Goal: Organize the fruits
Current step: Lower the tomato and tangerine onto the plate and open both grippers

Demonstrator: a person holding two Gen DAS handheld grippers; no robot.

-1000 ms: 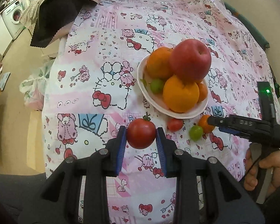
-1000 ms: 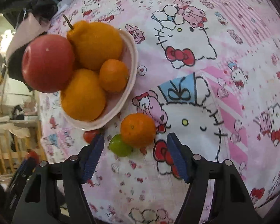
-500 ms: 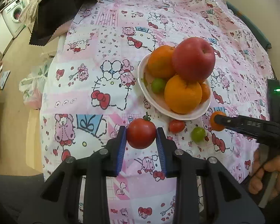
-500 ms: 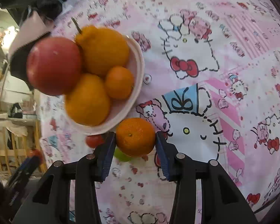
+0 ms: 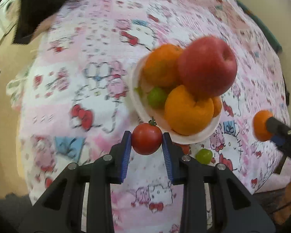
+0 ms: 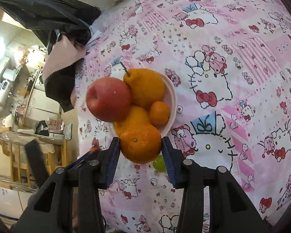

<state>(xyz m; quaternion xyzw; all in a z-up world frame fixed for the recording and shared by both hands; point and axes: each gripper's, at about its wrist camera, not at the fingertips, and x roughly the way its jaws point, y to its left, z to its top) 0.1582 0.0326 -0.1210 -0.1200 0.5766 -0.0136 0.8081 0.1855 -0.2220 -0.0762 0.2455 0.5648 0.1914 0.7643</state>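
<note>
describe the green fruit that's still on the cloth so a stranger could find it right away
Start at the white bowl piled with oranges and a red apple on the pink cartoon-print cloth. Just outside its near rim, a small round green fruit sits on the cloth. A similar green fruit lies inside the bowl; this one is outside it, beside a small red tomato.

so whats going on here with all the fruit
A person holding a gripper in each hand is gathering fruit into a white bowl on a pink cartoon bedsheet. The left gripper clamps a red tomato; the right gripper holds a small orange above the sheet. A green fruit lies loose by the bowl.
</note>
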